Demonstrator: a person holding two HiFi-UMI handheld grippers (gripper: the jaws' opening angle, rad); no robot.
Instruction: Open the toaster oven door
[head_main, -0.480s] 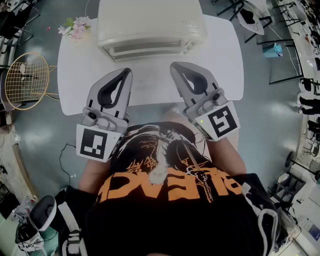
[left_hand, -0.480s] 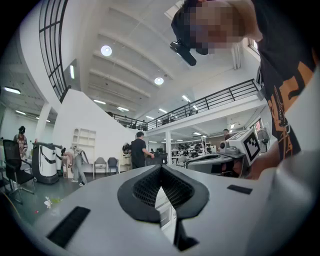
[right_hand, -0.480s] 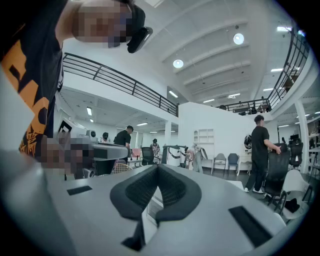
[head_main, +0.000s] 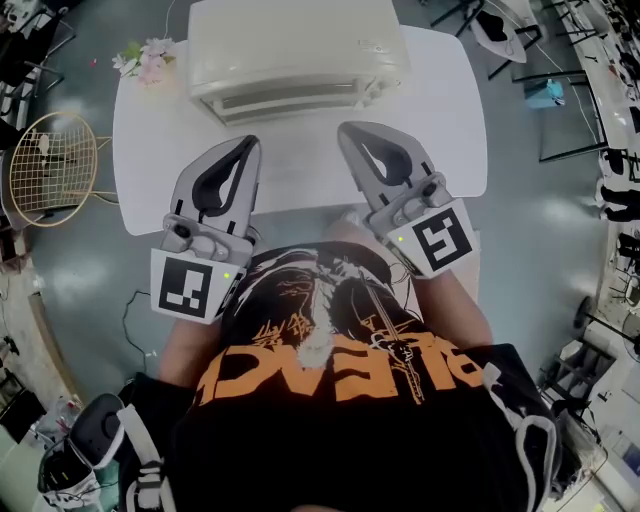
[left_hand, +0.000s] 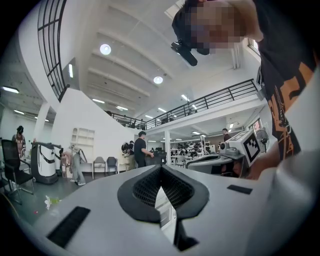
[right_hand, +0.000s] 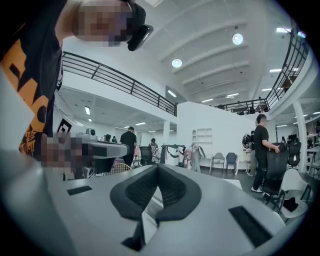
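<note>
Honestly not much has changed from half a second ago: the whole head view has slid a touch, so the toaster oven (head_main: 295, 45) sits a hair further left in the picture, but both tools are in pretty much the same spots. The oven stands at the far side of the white worktop (head_main: 440, 130), with its door (head_main: 290, 100) closed and facing the person. The left tongs (head_main: 250, 145) and the right tongs (head_main: 350, 130) hover over the near part of the worktop, side by side, tips pointing at the oven, well short of it and touching nothing. Each gripper view shows its tongs closed tip to tip with nothing pinched, just the hollow between the black pads and a sliver of the oven front showing through. The marker cubes sit down near the person's black and orange shirt (head_main: 340, 370). A small bunch of pink flowers (head_main: 145, 58) lies on the worktop's far left corner, and a wire chair (head_main: 50, 165) stands on the floor to the left.
</note>
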